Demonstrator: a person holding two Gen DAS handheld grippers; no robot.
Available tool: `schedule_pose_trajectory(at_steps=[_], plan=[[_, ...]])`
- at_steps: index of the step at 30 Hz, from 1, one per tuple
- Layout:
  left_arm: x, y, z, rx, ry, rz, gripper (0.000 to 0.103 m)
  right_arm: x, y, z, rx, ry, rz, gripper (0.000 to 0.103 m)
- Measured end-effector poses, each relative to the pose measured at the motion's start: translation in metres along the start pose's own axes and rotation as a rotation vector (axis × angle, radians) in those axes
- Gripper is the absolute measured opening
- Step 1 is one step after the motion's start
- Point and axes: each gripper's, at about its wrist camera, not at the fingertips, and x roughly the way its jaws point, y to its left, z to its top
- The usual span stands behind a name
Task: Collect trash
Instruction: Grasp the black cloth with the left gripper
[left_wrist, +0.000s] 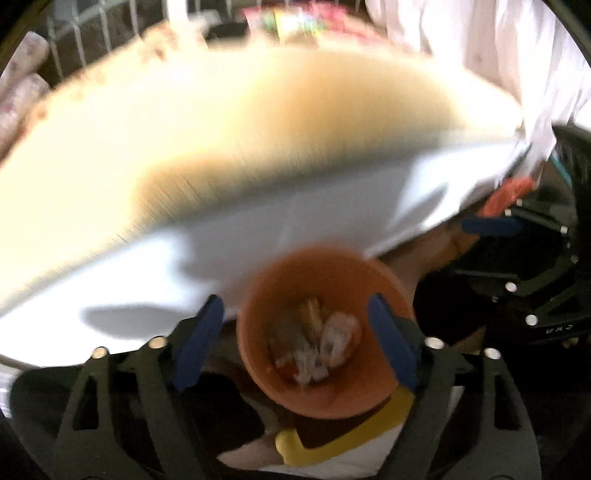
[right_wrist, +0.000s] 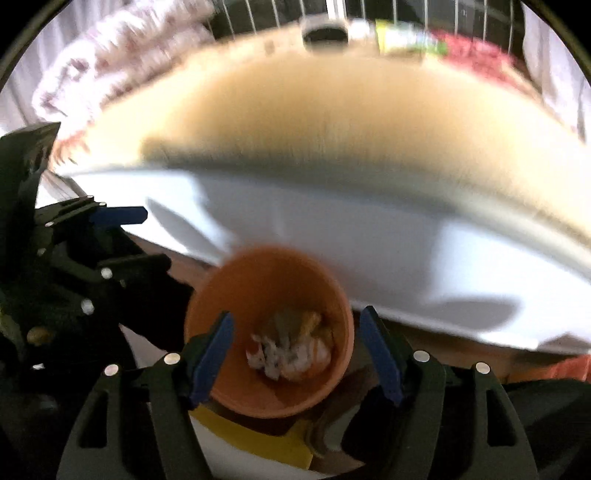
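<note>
Both claws, left claw (left_wrist: 295, 339) and right claw (right_wrist: 295, 350), gape wide and empty above the orange bin (left_wrist: 325, 332), which holds crumpled wrappers (left_wrist: 317, 347) (images blurred); worktop (left_wrist: 184, 258) apparently cleared.

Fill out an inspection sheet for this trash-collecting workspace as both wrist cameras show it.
Surface: table with a tan top and a white sheet over its near part; motion-blurred in both views.
Job's things: orange bin below the table's near edge, holding crumpled trash in white, orange and tan.
Clutter: colourful packets and a dark round thing at the table's far edge; too blurred to name.
Grippers: left gripper open, over the bin; right gripper open, over the bin. Neither holds anything.
Cables: nothing seen.
Surroundings: patterned cloth, dark tiled wall, yellow object under the bin.
</note>
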Motion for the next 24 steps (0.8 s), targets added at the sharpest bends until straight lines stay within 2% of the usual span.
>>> schedule_pose_trajectory(at_steps=[1, 4, 8, 13, 17, 19, 24], plan=[[-0.01, 0.002, 0.006, -0.001, -0.031, 0.006, 0.084, -0.016, -0.003, 0.007, 0.0, -0.046, 0.013, 0.071], [-0.039, 0.012, 0.036, -0.007, -0.133, 0.045, 0.089, -0.051, -0.015, 0.033, 0.013, -0.173, 0.01, 0.084], [-0.047, 0.026, 0.091, -0.036, -0.212, 0.083, 0.09, -0.079, -0.043, 0.089, 0.049, -0.325, -0.023, 0.085], [-0.01, 0.034, 0.164, -0.058, -0.205, 0.099, 0.09, -0.079, -0.096, 0.159, 0.194, -0.49, -0.052, 0.09], [0.033, 0.047, 0.212, -0.099, -0.178, 0.105, 0.09, -0.061, -0.123, 0.193, 0.3, -0.537, -0.114, 0.09], [0.053, 0.055, 0.232, -0.127, -0.163, 0.104, 0.09, -0.053, -0.13, 0.198, 0.338, -0.549, -0.126, 0.09], [0.089, 0.074, 0.267, -0.189, -0.142, 0.094, 0.09, -0.034, -0.149, 0.192, 0.424, -0.579, -0.089, 0.092]])
